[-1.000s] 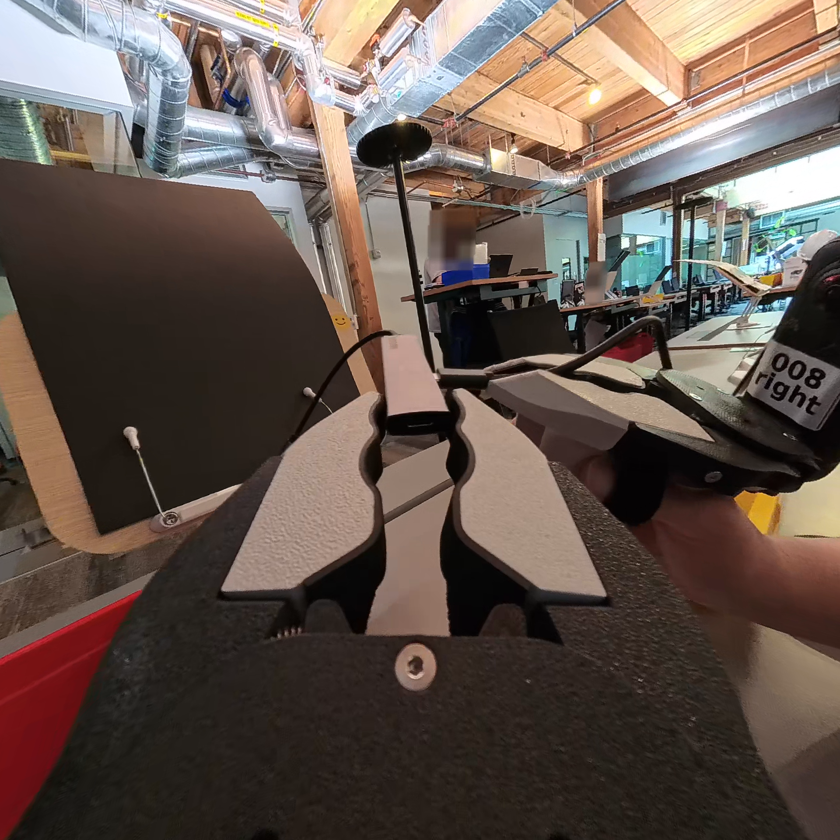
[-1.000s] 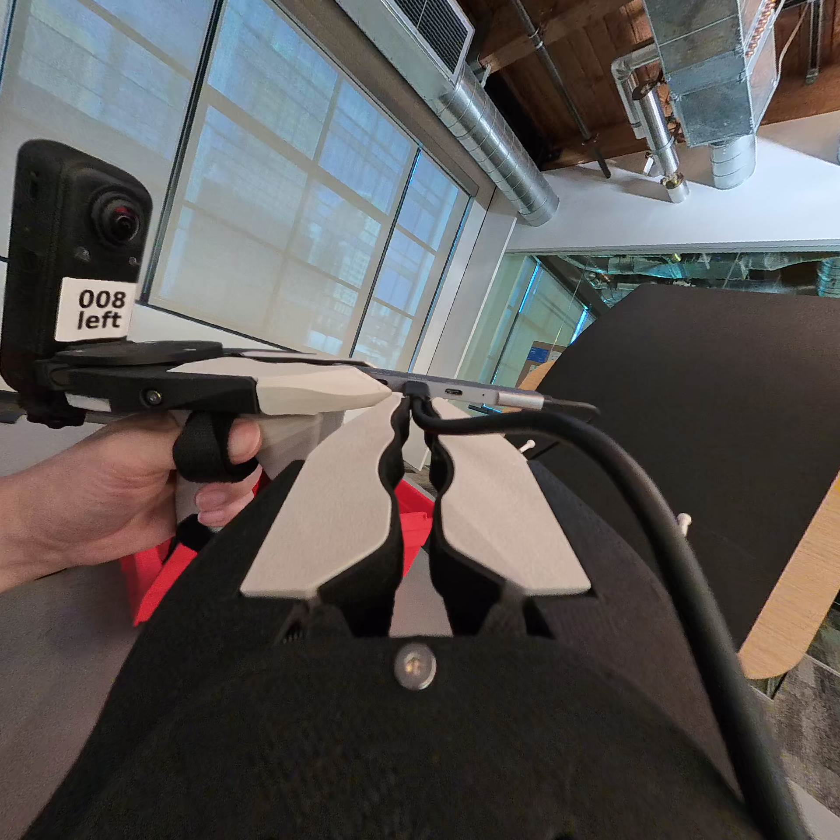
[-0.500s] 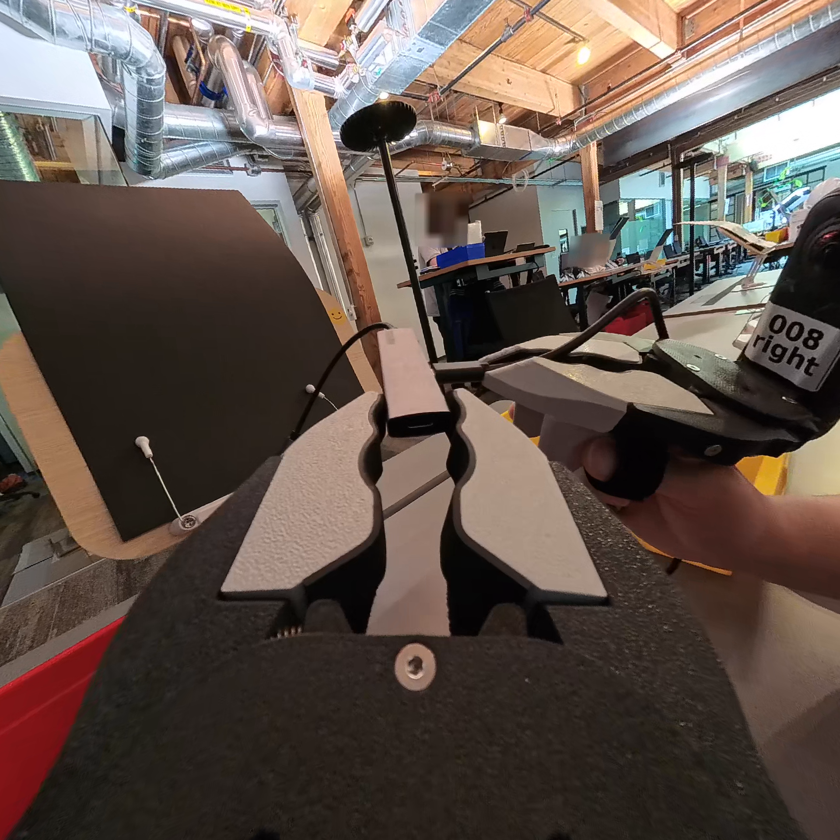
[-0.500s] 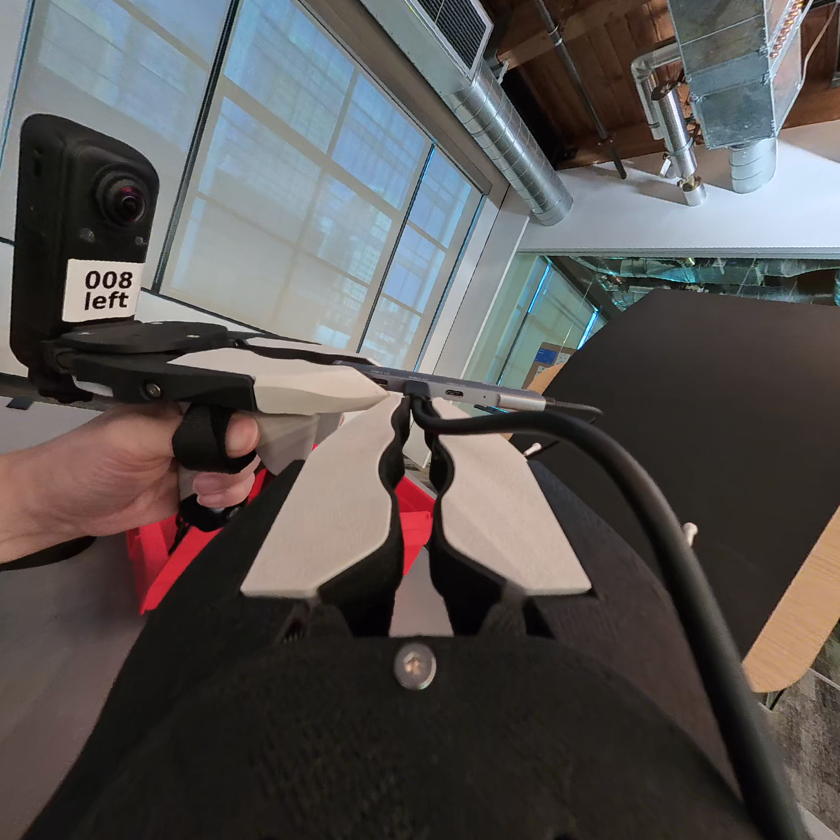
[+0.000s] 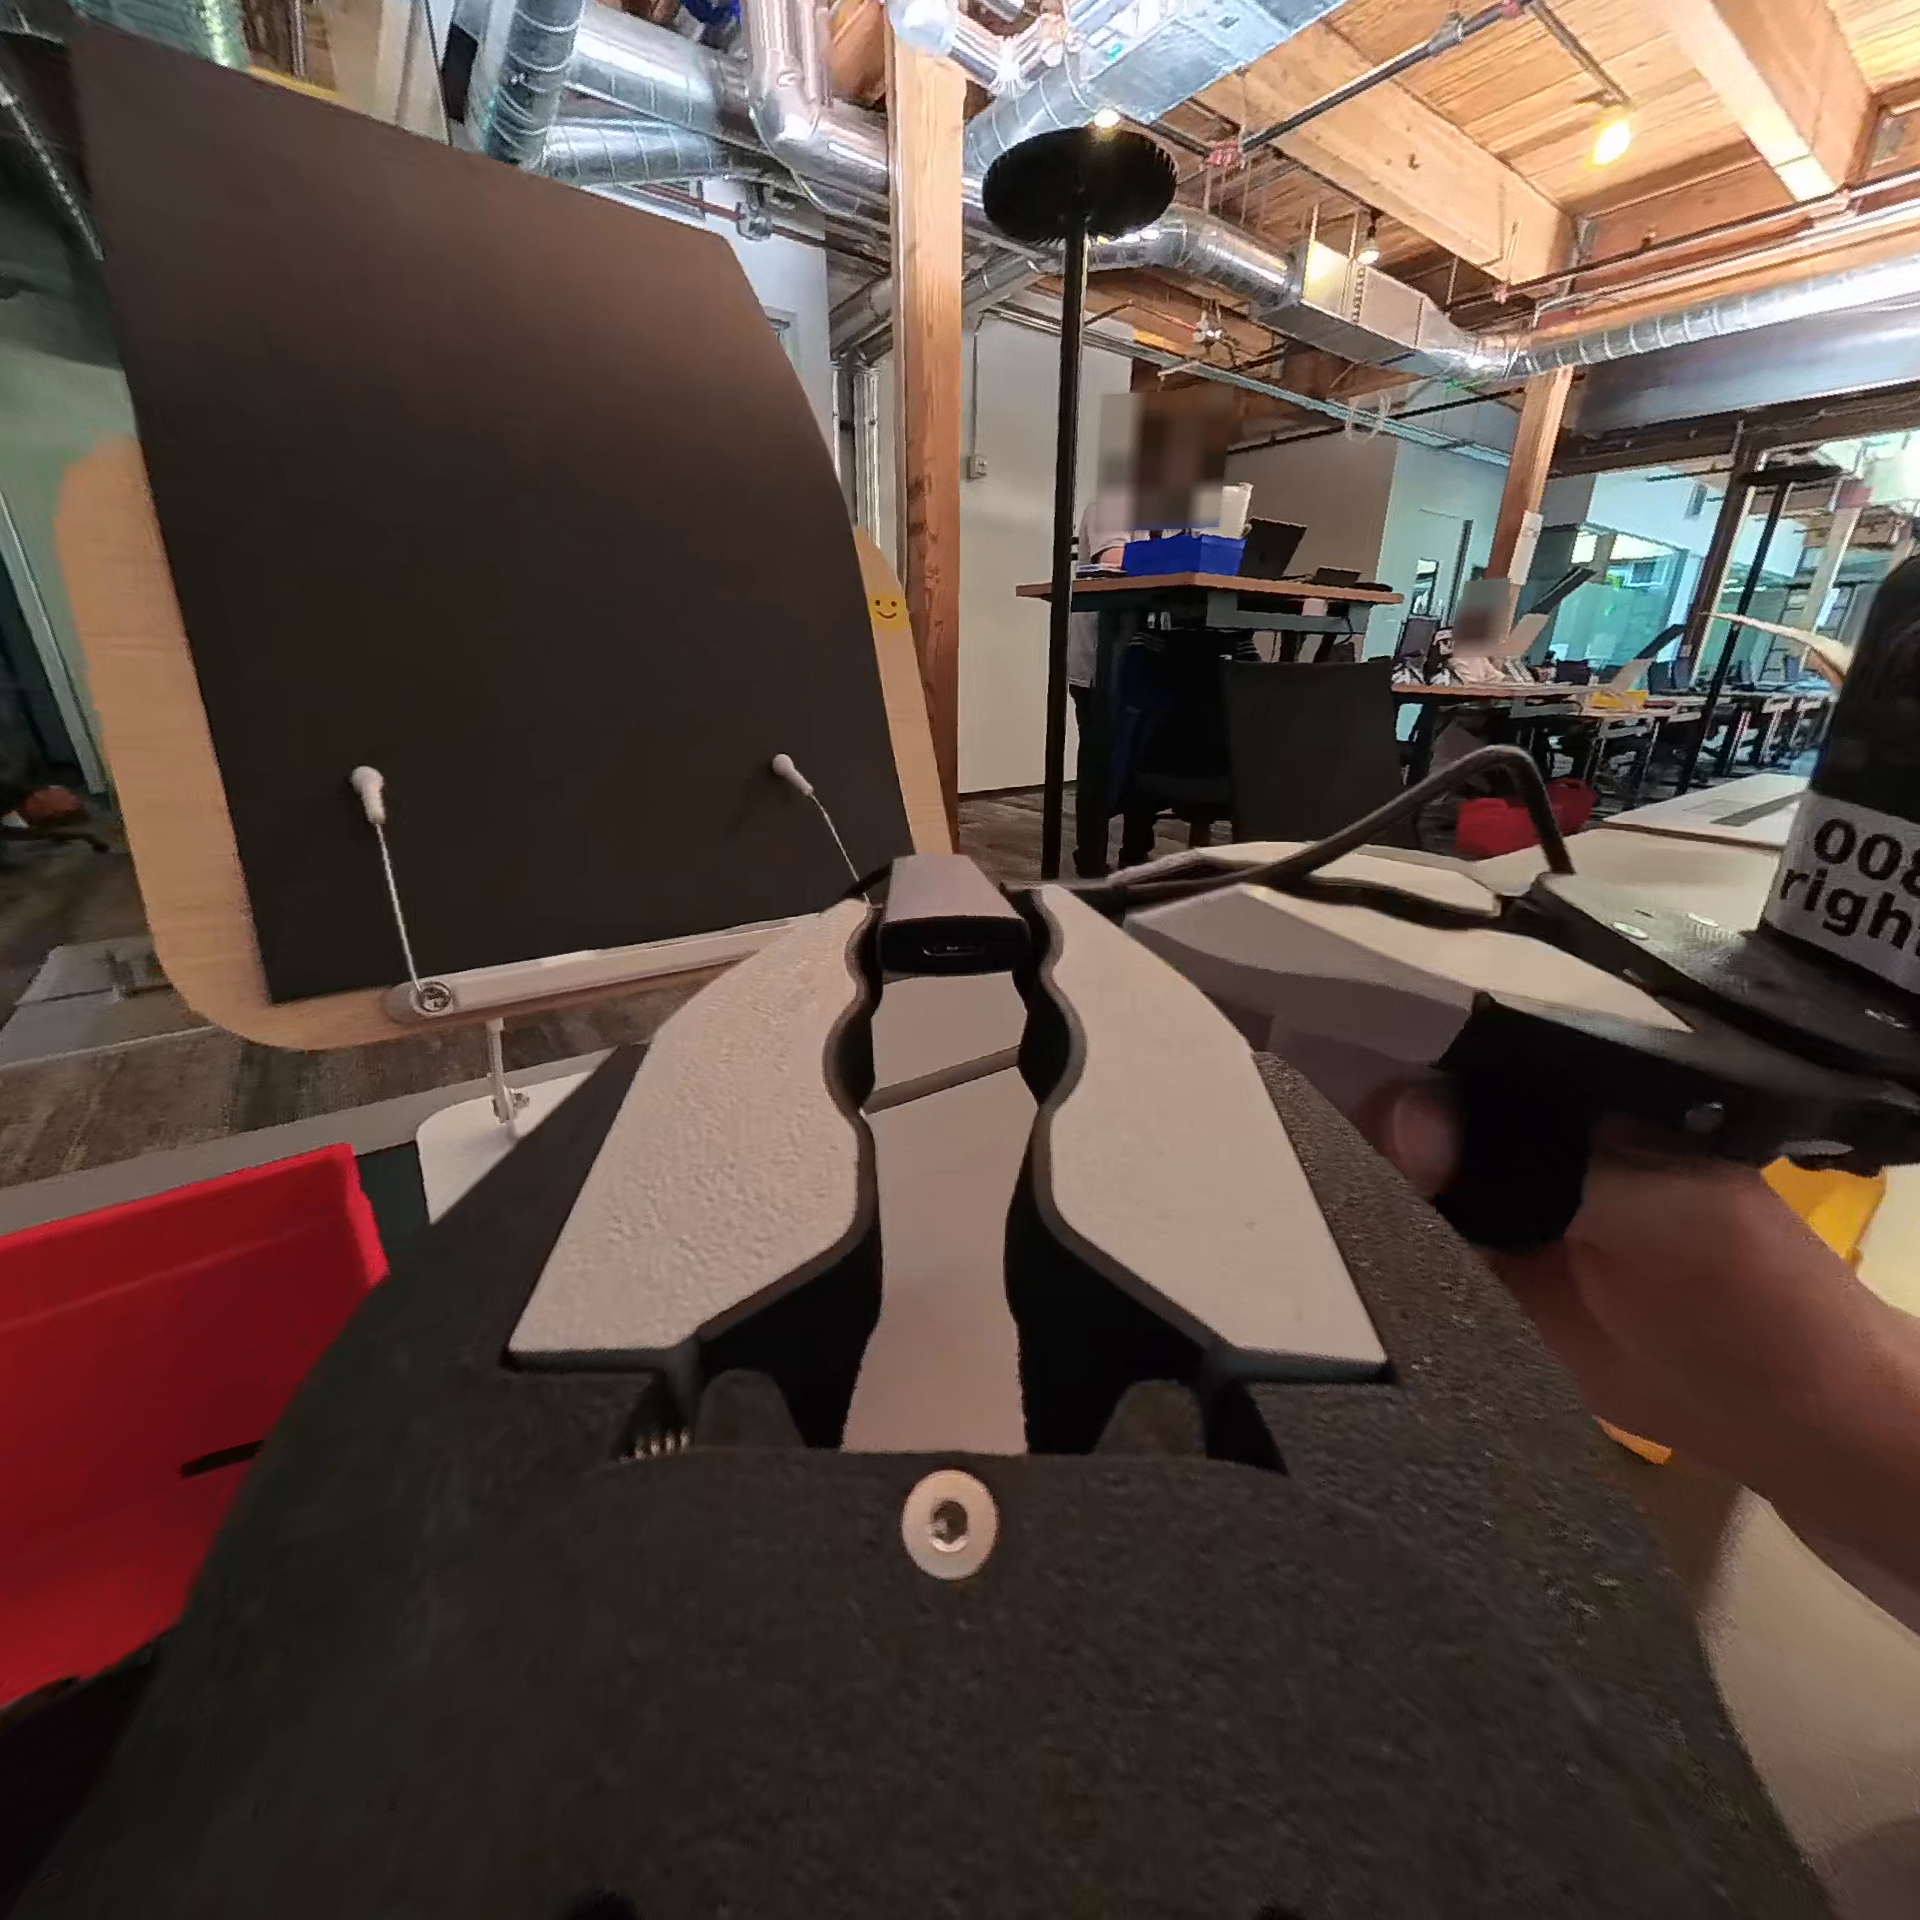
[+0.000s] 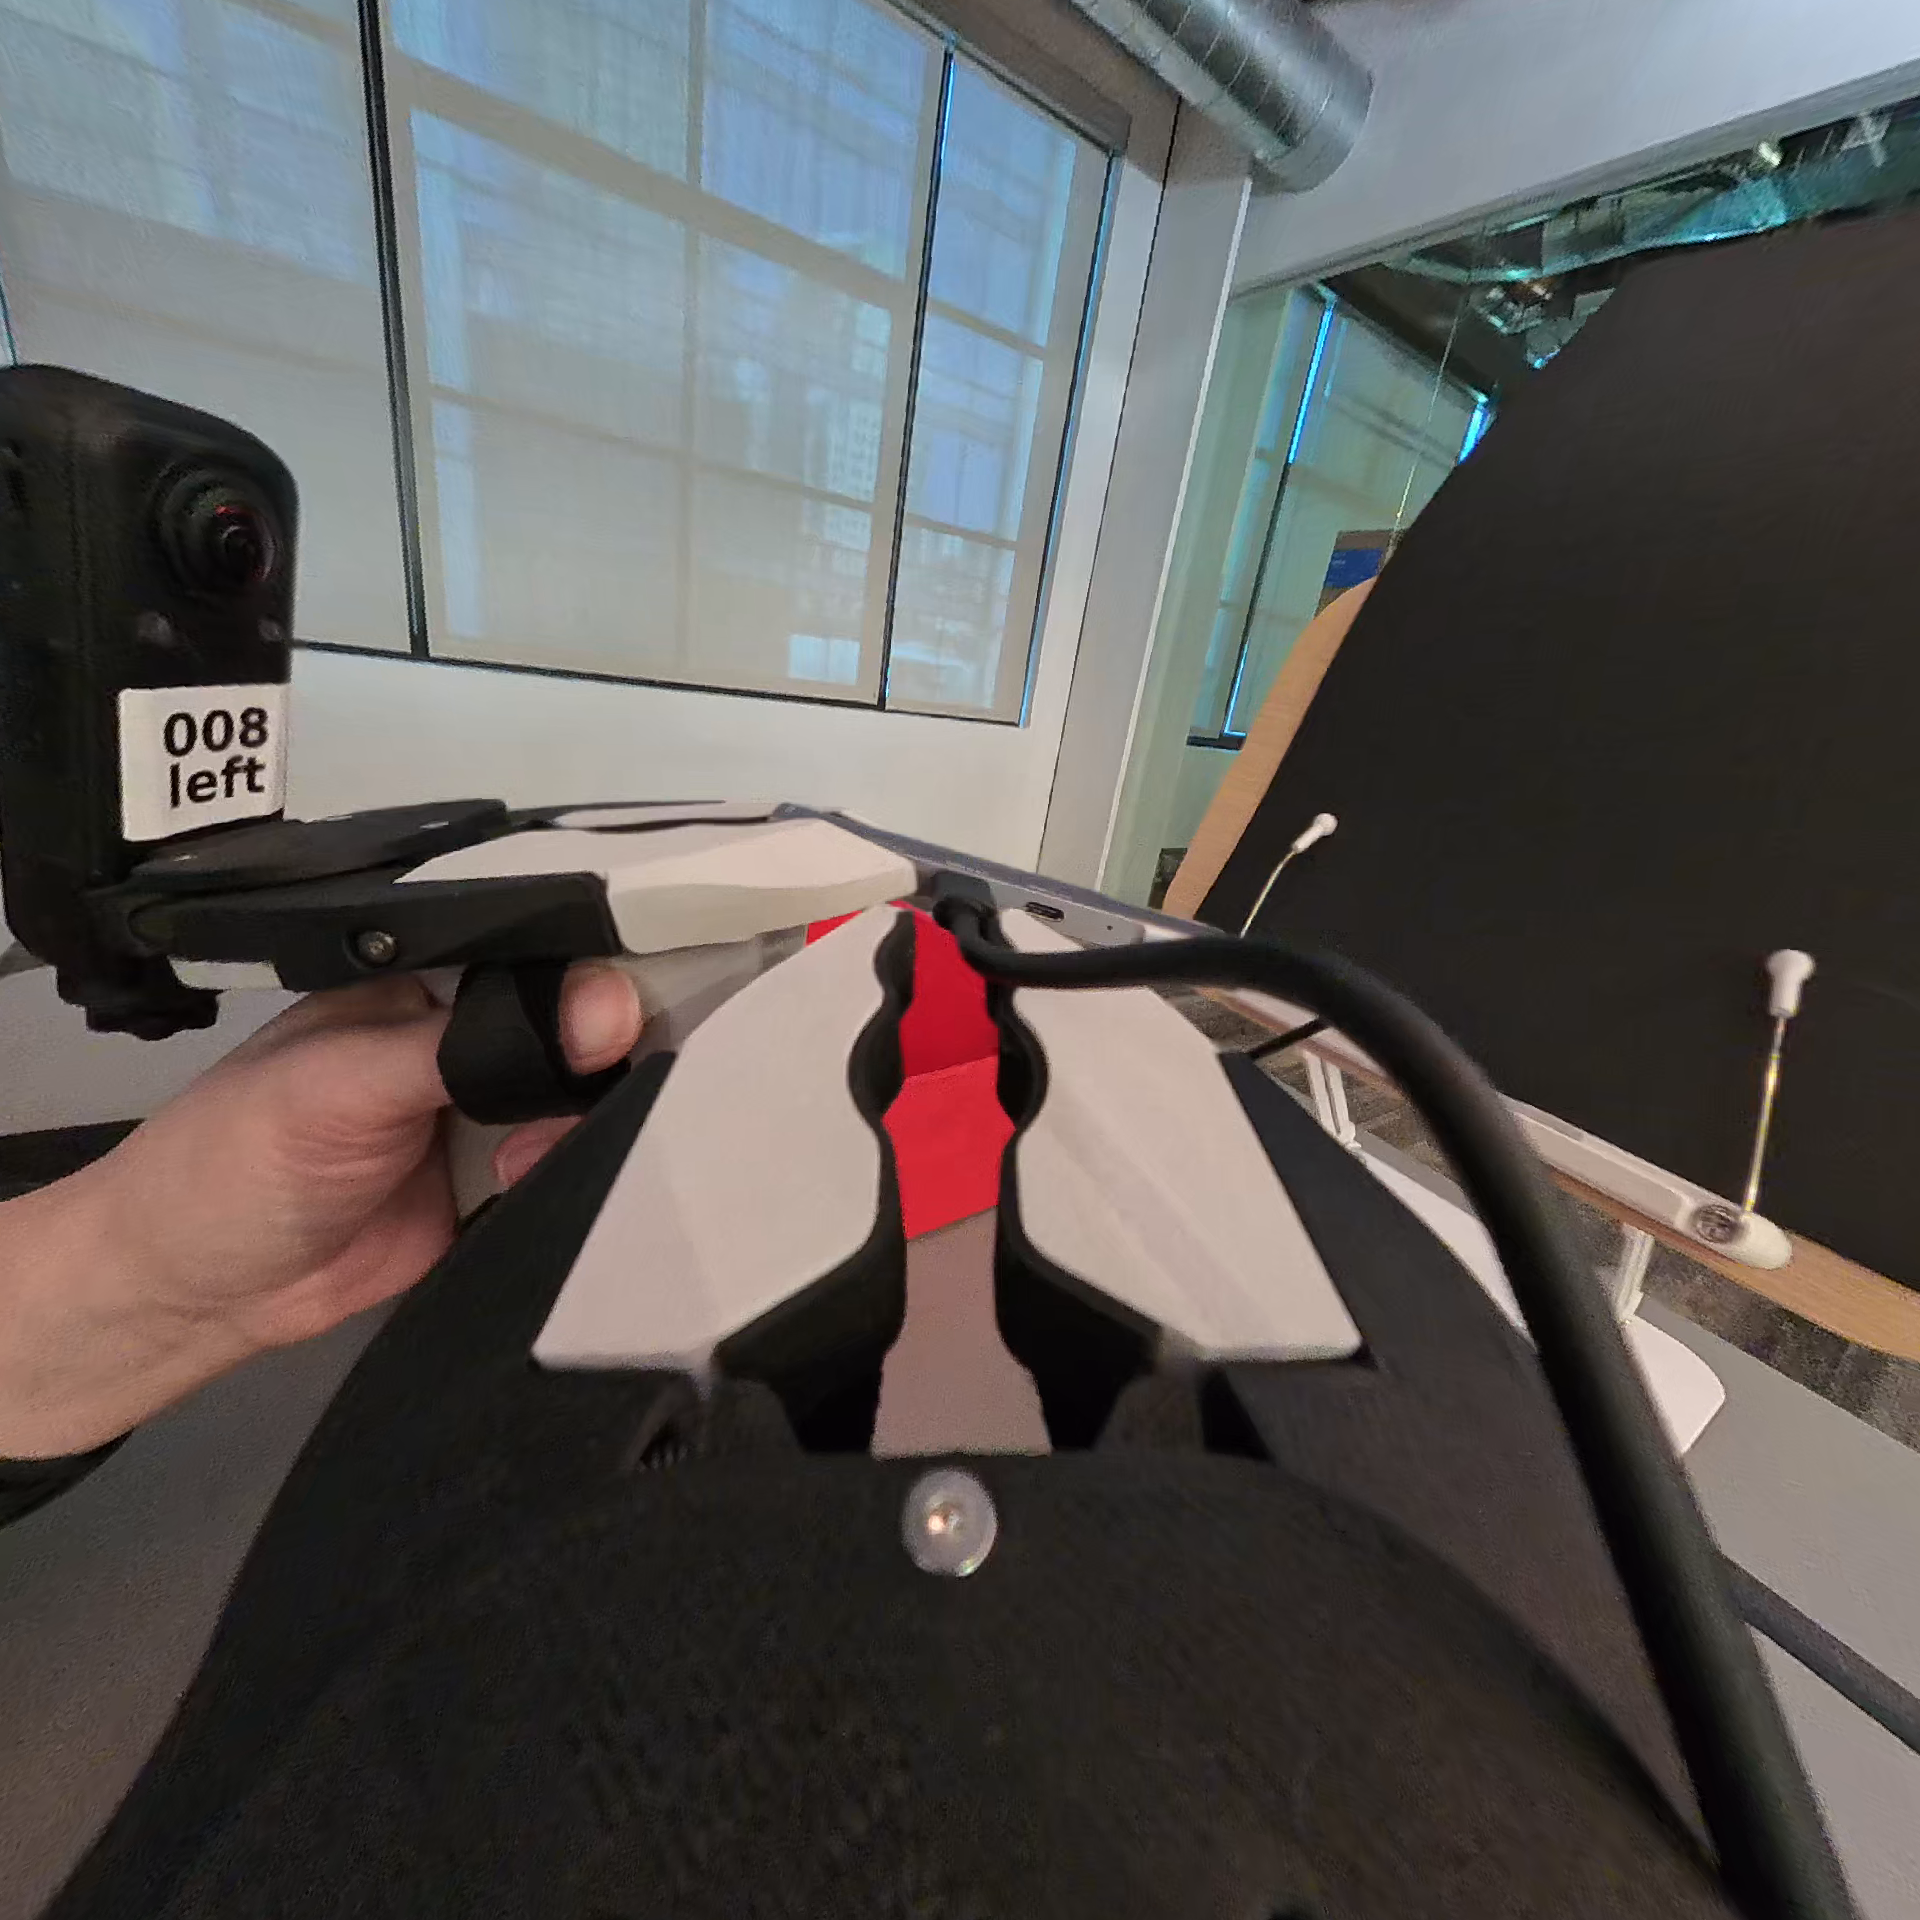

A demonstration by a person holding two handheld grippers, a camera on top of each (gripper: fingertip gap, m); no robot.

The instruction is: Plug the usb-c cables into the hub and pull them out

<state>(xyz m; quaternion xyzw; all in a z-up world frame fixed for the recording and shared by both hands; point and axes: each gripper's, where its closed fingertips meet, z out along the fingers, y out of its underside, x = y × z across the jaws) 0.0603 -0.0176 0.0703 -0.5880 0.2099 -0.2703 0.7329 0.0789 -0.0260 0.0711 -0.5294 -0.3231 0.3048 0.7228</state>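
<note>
My left gripper (image 5: 951, 940) is shut on the near end of a slim grey USB hub (image 5: 948, 914) and holds it in the air, with an end port facing the camera. The hub also shows in the right wrist view (image 6: 1070, 916), sticking out past the left gripper's fingers (image 6: 769, 868). A black USB-C plug (image 6: 961, 891) sits in the hub's side. Its black cable (image 6: 1455, 1091) drapes over my right finger. My right gripper (image 6: 951, 925) is just below the plug, its jaws apart with nothing between them. It also shows in the left wrist view (image 5: 1195, 914).
A black board with a wooden edge (image 5: 468, 571) stands behind on a white stand (image 6: 1662, 1382). A red bin (image 5: 156, 1351) lies below left and a yellow object (image 5: 1829, 1205) below right. A black floor lamp pole (image 5: 1065, 520) and desks with people are farther back. Left and right tips are no more than a few centimetres apart.
My right jaws, shut on the plug before, have opened and let go of it. The plug stays in the hub. Both grippers have tilted downward; the left grasp is unchanged.
</note>
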